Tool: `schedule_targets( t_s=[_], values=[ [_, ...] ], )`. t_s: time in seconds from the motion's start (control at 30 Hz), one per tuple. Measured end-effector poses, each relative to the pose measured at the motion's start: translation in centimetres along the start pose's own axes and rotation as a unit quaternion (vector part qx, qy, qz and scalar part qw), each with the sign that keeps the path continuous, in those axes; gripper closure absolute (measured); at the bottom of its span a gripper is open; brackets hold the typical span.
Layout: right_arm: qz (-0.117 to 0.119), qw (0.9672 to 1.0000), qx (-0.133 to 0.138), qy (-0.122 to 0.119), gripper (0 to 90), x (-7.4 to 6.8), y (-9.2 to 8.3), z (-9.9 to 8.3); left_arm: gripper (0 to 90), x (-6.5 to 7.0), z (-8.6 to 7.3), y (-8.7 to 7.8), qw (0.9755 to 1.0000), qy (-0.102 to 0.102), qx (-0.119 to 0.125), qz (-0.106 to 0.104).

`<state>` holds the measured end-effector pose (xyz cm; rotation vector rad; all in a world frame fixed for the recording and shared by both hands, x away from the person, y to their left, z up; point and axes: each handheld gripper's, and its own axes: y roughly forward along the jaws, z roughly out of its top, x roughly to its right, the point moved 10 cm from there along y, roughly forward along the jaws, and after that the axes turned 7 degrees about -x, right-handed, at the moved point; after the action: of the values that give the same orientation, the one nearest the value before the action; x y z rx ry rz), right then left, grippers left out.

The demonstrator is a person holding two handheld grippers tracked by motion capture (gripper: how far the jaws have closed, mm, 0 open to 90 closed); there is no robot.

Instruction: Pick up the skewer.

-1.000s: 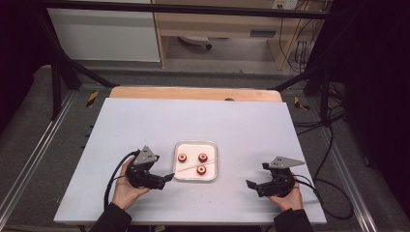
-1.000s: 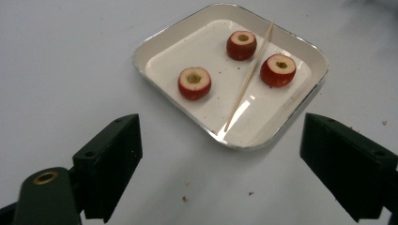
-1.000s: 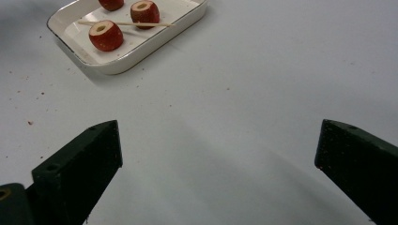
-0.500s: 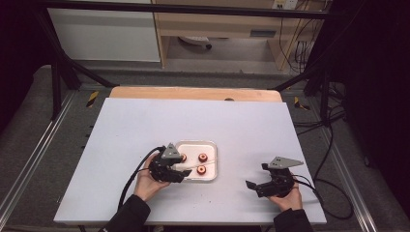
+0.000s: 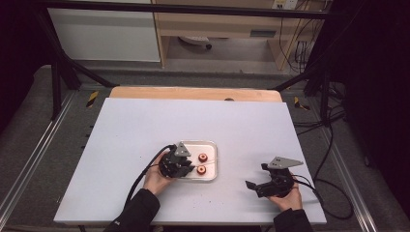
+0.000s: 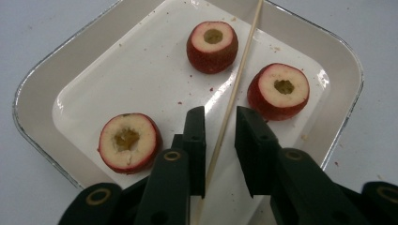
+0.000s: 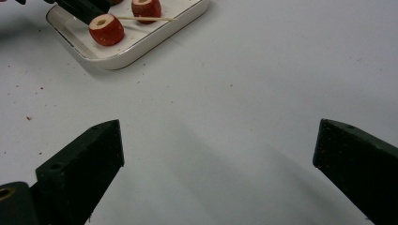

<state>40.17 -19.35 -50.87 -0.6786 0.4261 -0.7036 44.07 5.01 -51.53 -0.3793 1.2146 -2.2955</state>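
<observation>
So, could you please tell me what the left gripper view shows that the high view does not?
Up close, the left gripper view gives the hollowed cores of three red fruit pieces and a thin wooden skewer lying in the gap of the left claw, whose jaws have just been closing but are not pressing on it. The high view instead gives the open right claw, apart from the tray, on the white table. Both show the white tray holding fruit.

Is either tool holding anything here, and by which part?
Nothing held yet: the left tool straddles the skewer near its lower end, pads not touching. The right tool is open.
</observation>
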Motion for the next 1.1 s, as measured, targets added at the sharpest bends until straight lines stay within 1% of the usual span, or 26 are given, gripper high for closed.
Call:
schedule_targets(
  t_s=[0.03,0.17,0.2,0.33,0.47,0.57,0.67,0.7,0.8,0.9,0.93,0.97,1.03,1.1],
  values=[
    [0.0,1.0,0.0,0.001,2.6,0.0,0.0,0.0,77.0,0.0,0.0,0.0,1.0,0.0,0.0,0.0],
    [0.001,1.0,-0.001,0.001,2.6,-0.1,0.0,0.0,83.9,0.0,-0.1,0.0,0.9999,0.013,-0.002,0.0],
    [0.001,1.0,-0.001,0.001,2.7,0.0,0.0,0.0,84.6,0.0,-0.1,0.0,0.9998,0.018,-0.002,0.003],
    [0.001,1.0,-0.001,0.0,2.7,0.0,0.1,0.0,87.6,0.2,-0.1,-0.1,0.9996,0.027,-0.003,0.003],
    [-0.002,1.0,-0.002,-0.001,2.7,0.0,0.1,-0.1,88.4,0.3,-0.1,-0.1,0.9996,0.029,0.0,0.005],
    [-0.001,1.0,0.0,-0.002,2.7,0.0,0.1,0.0,88.7,0.3,-0.1,-0.3,0.9996,0.028,0.005,0.002],
    [-0.001,1.0,-0.001,-0.002,2.8,0.0,0.0,0.0,88.8,0.6,0.2,-1.0,0.9995,0.026,0.017,0.0],
    [-0.005,1.0,-0.003,-0.005,2.8,0.0,0.0,0.0,88.7,0.6,0.2,-1.0,0.9995,0.026,0.017,0.0],
    [-0.01,0.9998,-0.006,-0.017,3.0,-0.2,0.0,0.2,88.8,0.7,0.2,-1.9,0.9995,0.025,0.02,0.004],
    [-0.018,0.9993,-0.014,-0.03,3.2,-0.5,0.0,0.4,88.7,0.9,-0.1,-2.6,0.9995,0.026,0.018,0.009],
    [-0.018,0.9993,-0.014,-0.03,3.2,-0.5,0.0,0.4,88.8,0.9,-0.1,-2.6,0.9995,0.026,0.018,0.009],
    [-0.024,0.9986,-0.017,-0.045,3.9,-0.8,0.0,0.6,88.7,0.9,-0.1,-2.7,0.9995,0.023,0.019,0.01],
    [-0.028,0.9975,-0.018,-0.063,5.4,-1.2,0.0,0.9,88.7,1.1,-0.3,-3.1,0.9995,0.022,0.02,0.011],
    [-0.033,0.9954,-0.021,-0.087,6.4,-1.6,0.0,1.2,88.7,1.4,-0.4,-3.4,0.9993,0.031,0.014,0.015]
  ],
)
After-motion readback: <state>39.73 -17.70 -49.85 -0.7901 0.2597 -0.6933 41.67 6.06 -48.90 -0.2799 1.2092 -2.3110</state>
